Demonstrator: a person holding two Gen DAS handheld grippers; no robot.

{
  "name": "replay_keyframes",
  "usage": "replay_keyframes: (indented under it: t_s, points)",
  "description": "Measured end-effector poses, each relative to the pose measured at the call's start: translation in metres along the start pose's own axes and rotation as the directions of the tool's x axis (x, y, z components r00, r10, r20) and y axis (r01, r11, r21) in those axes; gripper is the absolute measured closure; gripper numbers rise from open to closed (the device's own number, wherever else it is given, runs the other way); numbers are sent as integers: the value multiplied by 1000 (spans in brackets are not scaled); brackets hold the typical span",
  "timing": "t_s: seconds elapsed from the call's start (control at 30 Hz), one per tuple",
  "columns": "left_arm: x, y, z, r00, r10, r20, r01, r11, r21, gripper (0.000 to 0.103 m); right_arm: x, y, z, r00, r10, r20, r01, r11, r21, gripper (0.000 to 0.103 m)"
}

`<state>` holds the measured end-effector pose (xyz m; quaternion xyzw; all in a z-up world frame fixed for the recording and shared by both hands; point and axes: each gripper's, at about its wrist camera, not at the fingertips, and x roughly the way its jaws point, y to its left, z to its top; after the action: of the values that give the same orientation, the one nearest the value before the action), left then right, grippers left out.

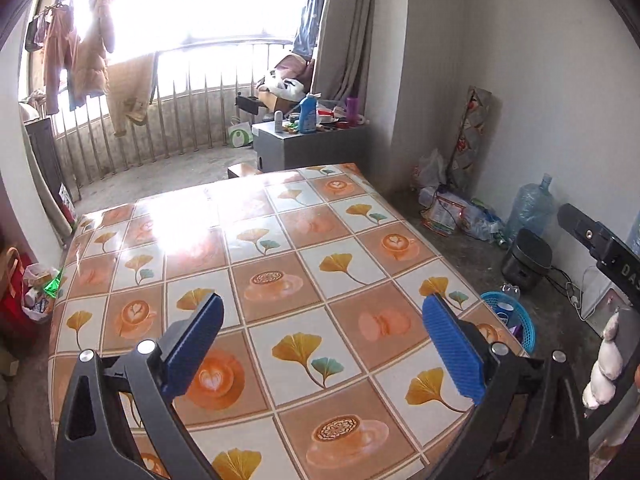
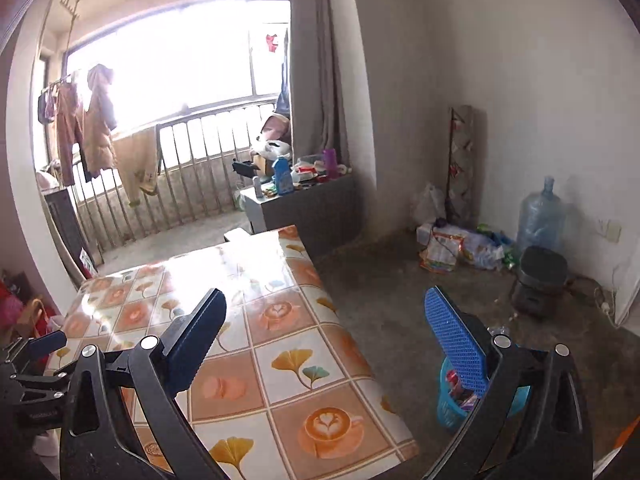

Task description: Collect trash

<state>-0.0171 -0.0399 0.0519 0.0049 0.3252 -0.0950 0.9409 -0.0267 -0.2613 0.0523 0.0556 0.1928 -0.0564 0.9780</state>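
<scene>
My left gripper (image 1: pixel 322 344) is open and empty, its blue pads wide apart above the table (image 1: pixel 256 248) with the patterned cloth. My right gripper (image 2: pixel 324 344) is open and empty too, over the table's right edge (image 2: pixel 344 344). A blue mesh trash basket (image 1: pixel 516 320) stands on the floor by the table's right side; in the right wrist view the basket (image 2: pixel 450 404) sits just below my right finger and holds wrappers. The right gripper's body (image 1: pixel 600 248) shows at the right edge of the left wrist view. No loose trash shows on the tabletop.
A pile of bags and wrappers (image 2: pixel 460 248) lies on the floor by the far wall, beside a large water jug (image 2: pixel 540 212) and a dark appliance (image 2: pixel 542 284). A grey cabinet (image 1: pixel 304 144) with bottles stands behind the table. A red bag with rubbish (image 1: pixel 36 292) sits left.
</scene>
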Motion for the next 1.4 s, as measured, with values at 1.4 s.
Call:
replay_keyframes:
  t_s: [1.4]
  points:
    - [54, -13, -28, 964, 125, -235, -113, 992, 62, 6, 16, -3, -82, 864, -313, -394, 260, 948, -182, 8]
